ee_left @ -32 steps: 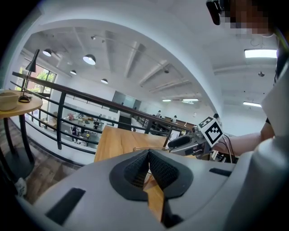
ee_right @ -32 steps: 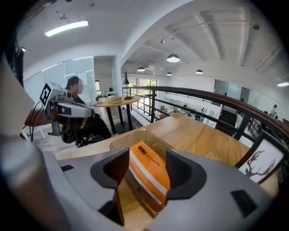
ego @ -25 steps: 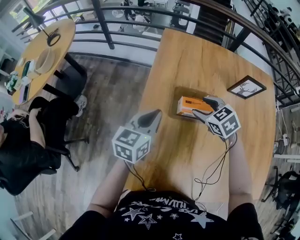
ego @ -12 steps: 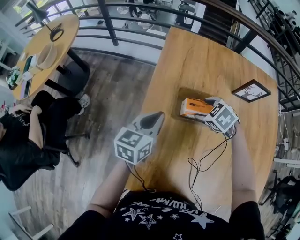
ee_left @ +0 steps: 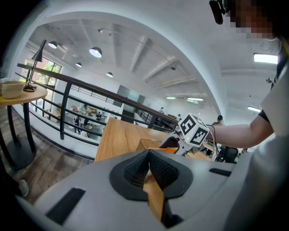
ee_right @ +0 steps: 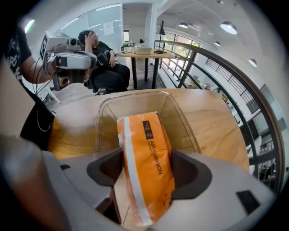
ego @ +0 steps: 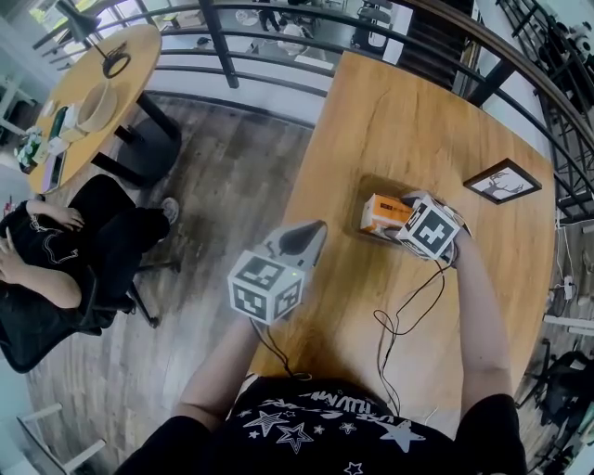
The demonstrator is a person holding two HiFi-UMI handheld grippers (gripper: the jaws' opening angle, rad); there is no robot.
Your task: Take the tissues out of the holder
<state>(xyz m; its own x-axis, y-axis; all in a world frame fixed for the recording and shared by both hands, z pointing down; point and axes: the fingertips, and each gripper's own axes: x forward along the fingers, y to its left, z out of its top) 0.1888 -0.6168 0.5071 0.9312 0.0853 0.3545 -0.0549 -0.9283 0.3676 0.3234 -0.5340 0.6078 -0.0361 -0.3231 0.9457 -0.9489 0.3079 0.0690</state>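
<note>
The right hand-held gripper points steeply down, and its jaws have just been opening; they now stand wide apart. The orange tissue pack rises between them. A thin strip of shadow shows along the pack's left side, so the pads do not seem to press on it. The pack has a white stripe down its length and dark print on top. It lies lengthwise in the clear holder, whose far end runs on past the jaw tips. In the head view this gripper's marker cube covers the near end of the pack, and only the far part of the orange wrapper sticks out from under it.

Holder and pack sit on the wooden desk directly under the right hand-held gripper. A black cable trails from the gripper back across the desk towards the person. Beyond the gripper and to its right, near the desk's edge, lies a small dark picture frame.

The left hand-held gripper is well apart from the right one, held over the desk's left edge and pointing only slightly downward. Its pads meet at the tips with nothing between them. In its own view the right gripper and holder show ahead and to the right.

Farther left of it, over the wood floor, a seated person in black is beside a second, round desk. A dark railing curves past the far end.
</note>
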